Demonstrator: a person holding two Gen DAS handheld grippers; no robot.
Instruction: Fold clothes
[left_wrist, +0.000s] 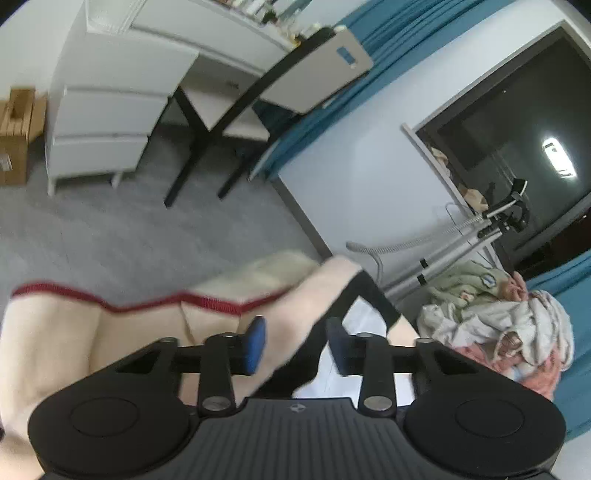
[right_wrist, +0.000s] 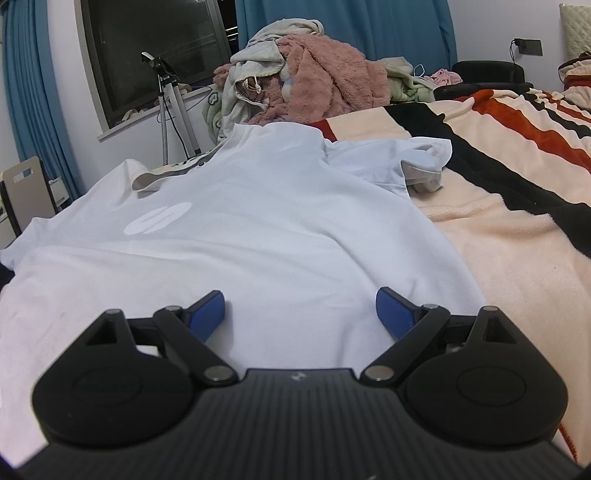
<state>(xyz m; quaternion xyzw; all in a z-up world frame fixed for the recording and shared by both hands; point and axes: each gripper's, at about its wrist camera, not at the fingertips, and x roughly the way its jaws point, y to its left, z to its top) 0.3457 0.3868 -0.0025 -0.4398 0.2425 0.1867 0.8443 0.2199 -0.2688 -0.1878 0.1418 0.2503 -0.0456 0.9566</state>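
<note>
The left gripper (left_wrist: 295, 341) is seen partly open, nothing pinched between its blue pads, above the cream fleece blanket with black and red stripes (left_wrist: 66, 332). The right gripper (right_wrist: 300, 314) is held wide apart, both pads resting on the white cotton T-shirt (right_wrist: 258, 229) spread flat on that blanket. Behind it a heap of pink and green clothes (right_wrist: 317, 81) is piled beside teal curtains (right_wrist: 33, 110).

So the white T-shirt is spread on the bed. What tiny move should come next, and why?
Probably close the right gripper on the hem of the white T-shirt: its jaws stand wide open right over the near edge, holding nothing, and the shirt lies flat and unfolded.
</note>
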